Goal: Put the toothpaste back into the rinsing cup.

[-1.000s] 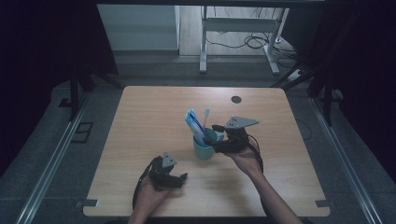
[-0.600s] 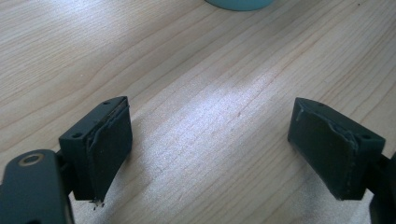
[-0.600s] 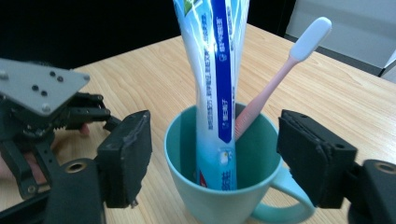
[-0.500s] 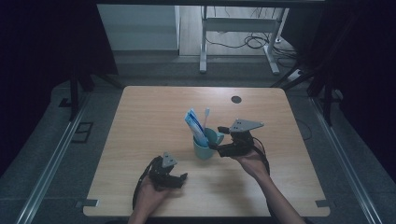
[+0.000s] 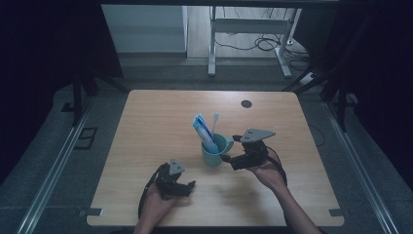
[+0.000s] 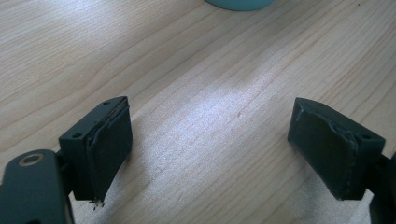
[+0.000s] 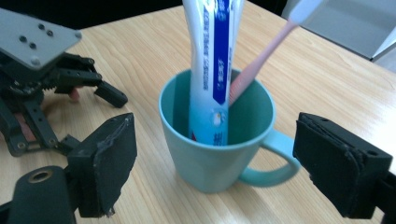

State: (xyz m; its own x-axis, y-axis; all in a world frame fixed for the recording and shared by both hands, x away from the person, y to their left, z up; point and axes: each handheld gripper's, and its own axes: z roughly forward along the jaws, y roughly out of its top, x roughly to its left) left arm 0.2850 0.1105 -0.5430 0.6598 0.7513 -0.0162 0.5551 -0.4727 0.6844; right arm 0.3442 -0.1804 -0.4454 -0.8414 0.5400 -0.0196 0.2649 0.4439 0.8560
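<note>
A teal mug (image 5: 215,152) stands near the middle of the wooden table (image 5: 146,126). A blue-and-white toothpaste tube (image 5: 204,130) and a pink-handled toothbrush (image 5: 215,121) stand upright in it. My right gripper (image 5: 228,158) is just right of the mug, by its handle. In the right gripper view the mug (image 7: 219,158) sits between my open jaws, which have just been opening, and neither pad (image 7: 109,154) touches it. My left gripper (image 5: 189,186) rests near the front edge, open over bare wood (image 6: 210,112), with the mug's base (image 6: 238,3) ahead.
A small dark round hole (image 5: 246,104) marks the table's far right. Beyond the far edge a white desk frame (image 5: 253,29) and cables (image 5: 253,45) stand on the floor. Metal rails (image 5: 53,161) run along both sides.
My right gripper has drawn back a little from the mug, toward the person. The mug and its contents stay put. The left gripper has not moved.
</note>
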